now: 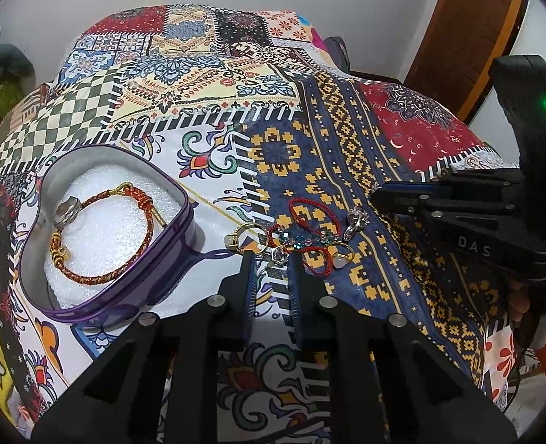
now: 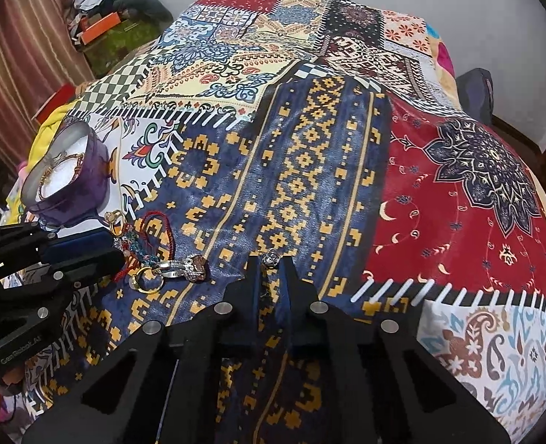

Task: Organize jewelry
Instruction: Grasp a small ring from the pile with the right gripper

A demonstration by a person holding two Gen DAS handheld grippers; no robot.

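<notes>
- A patchwork bedspread [image 1: 206,74] covers the bed; white wall and a wooden door [image 1: 468,29] stand behind.
- The left gripper [image 1: 271,255], jaws parted, sits at the jewelry pile [image 1: 302,236], right of the purple tin [image 1: 99,296].
- The right gripper [image 2: 271,259] pinches a silver ring [image 2: 271,258].

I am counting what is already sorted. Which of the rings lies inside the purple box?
Only the silver ring, lying on the white foam beside the braided bracelet in the purple box. The other rings lie on the patterned cloth outside.
</notes>
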